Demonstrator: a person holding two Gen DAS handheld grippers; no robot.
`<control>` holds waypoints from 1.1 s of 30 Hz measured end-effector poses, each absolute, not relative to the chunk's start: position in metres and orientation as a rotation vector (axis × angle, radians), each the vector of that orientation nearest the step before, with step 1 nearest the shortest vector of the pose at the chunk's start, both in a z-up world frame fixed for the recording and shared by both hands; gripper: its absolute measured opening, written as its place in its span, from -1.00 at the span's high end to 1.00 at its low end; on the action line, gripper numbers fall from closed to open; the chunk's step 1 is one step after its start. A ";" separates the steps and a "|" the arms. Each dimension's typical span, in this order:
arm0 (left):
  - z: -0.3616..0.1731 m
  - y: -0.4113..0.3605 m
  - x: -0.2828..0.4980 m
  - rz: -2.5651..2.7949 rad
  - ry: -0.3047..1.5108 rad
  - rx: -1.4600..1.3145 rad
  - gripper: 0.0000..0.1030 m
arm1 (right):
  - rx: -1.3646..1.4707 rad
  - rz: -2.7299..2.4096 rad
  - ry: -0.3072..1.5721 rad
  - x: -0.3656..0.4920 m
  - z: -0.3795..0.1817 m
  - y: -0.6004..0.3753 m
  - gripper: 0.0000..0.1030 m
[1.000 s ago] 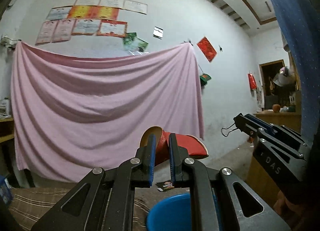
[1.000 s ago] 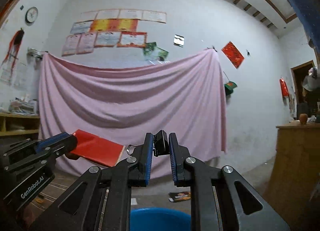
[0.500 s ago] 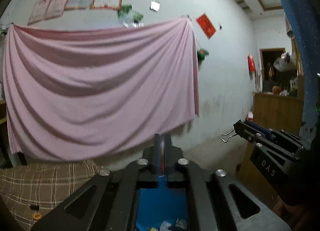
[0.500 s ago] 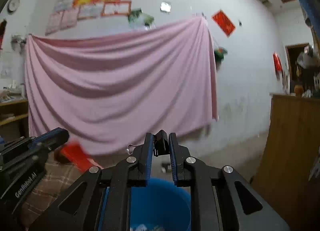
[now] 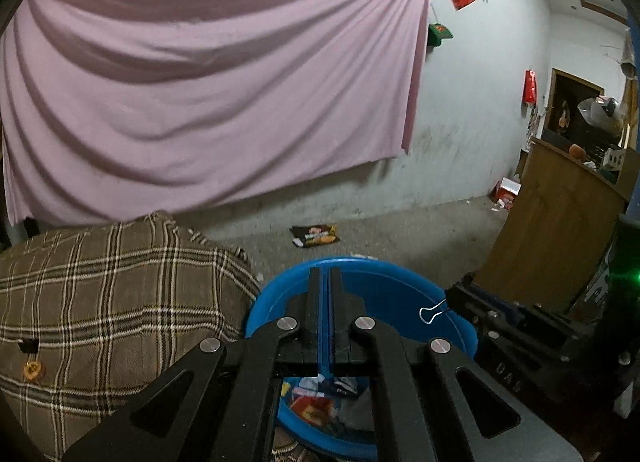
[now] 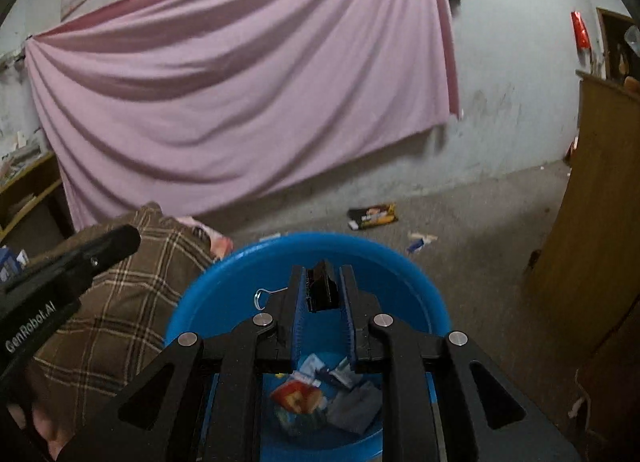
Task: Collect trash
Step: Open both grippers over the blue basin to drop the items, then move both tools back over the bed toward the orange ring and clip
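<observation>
"GenRobot.AI" on left hand-held gripper [image 6: 120, 240], "DAS" on right hand-held gripper [image 5: 450, 296]

Concrete floor [image 6: 472, 222], blue basin [image 6: 248, 262] of wrappers, dark snack packet [image 6: 373, 216], scraps

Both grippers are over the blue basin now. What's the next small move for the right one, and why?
Probably open the right gripper and let the black binder clip drop. The clip sits pinched between its fingers directly above the blue basin, where other wrappers already lie. The left gripper is shut with nothing in it.
</observation>
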State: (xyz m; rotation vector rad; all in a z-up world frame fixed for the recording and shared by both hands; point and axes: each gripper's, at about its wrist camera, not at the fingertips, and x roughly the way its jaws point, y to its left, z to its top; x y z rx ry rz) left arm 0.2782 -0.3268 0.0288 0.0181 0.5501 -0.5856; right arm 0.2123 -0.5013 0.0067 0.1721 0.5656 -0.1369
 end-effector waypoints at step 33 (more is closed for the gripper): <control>0.058 -0.221 0.266 -0.388 0.543 -0.138 -0.86 | 0.251 -0.128 0.549 0.220 0.025 -0.485 -0.95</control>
